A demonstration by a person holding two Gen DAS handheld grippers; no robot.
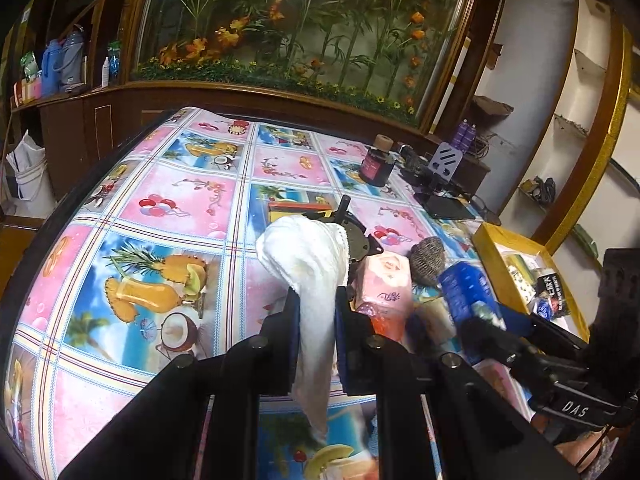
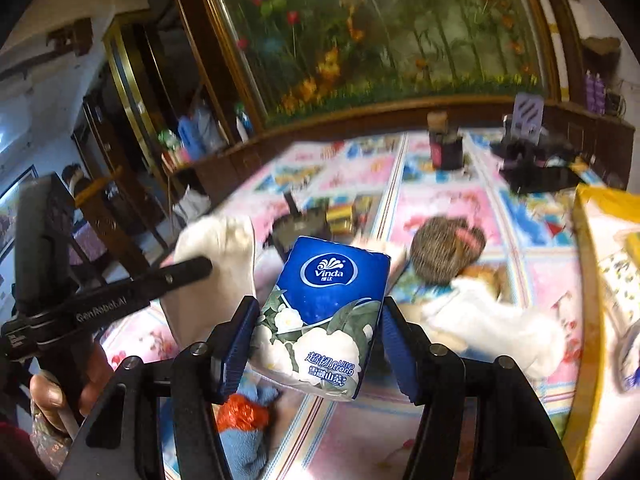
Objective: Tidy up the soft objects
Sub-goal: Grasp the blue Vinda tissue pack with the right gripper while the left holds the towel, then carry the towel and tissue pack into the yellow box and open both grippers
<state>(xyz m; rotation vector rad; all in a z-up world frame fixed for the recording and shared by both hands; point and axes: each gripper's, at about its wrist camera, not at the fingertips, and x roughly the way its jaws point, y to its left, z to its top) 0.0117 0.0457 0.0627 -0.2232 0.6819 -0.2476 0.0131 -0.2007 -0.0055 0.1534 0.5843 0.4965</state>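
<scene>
My left gripper (image 1: 316, 312) is shut on a white cloth (image 1: 308, 264), held above the patterned tablecloth; the cloth droops over and below the pads. It also shows in the right wrist view (image 2: 216, 248). My right gripper (image 2: 316, 328) is shut on a blue Vinda tissue pack (image 2: 324, 308), lifted off the table; the pack also shows in the left wrist view (image 1: 468, 288). On the table lie a pink tissue pack (image 1: 384, 280), a grey scrubber ball (image 1: 430, 260), a white plush toy (image 2: 488, 320) and a blue towel with an orange item (image 2: 244, 416).
A yellow-rimmed box (image 1: 492, 264) with small items stands at the right edge. A dark jar (image 1: 376, 160), a phone stand (image 1: 444, 164) and black gear sit at the far right. A black pan-like object (image 1: 352, 232) lies mid-table. A cabinet with a flower mural stands behind.
</scene>
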